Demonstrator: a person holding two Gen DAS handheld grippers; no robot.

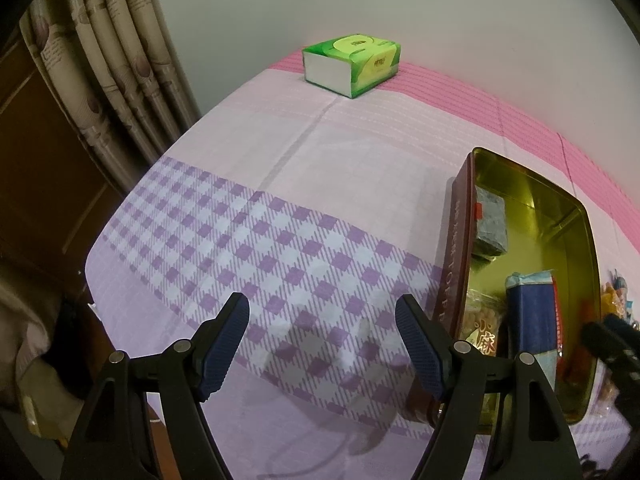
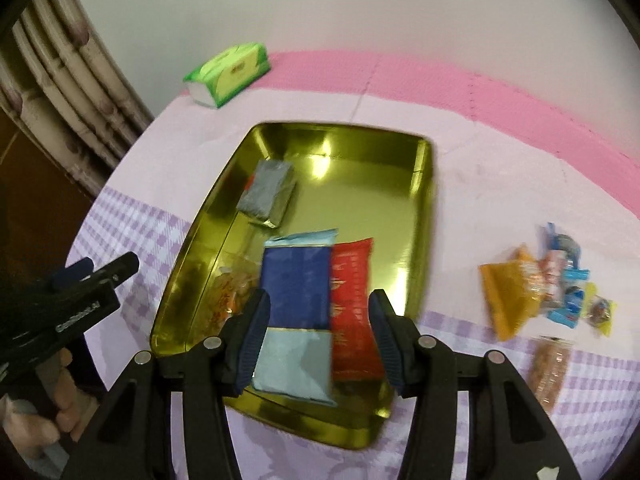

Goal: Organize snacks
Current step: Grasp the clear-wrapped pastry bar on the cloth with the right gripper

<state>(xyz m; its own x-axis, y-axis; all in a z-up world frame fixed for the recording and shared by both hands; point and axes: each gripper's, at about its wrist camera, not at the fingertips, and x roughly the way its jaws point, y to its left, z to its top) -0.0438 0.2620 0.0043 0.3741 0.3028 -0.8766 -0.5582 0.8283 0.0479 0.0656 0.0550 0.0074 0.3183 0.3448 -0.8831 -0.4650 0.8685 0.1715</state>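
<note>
An open gold tin lies on the cloth. It holds a grey packet, a blue packet, a red packet and a clear bag of snacks. My right gripper hovers open above the blue and red packets, gripping nothing. Loose snacks, an orange packet and a brown bar lie right of the tin. My left gripper stands open over the checked cloth, left of the tin, empty.
A green tissue box sits at the far edge near the wall. A curtain hangs to the left, past the table's edge. A hand holds the left gripper at the tin's near left corner.
</note>
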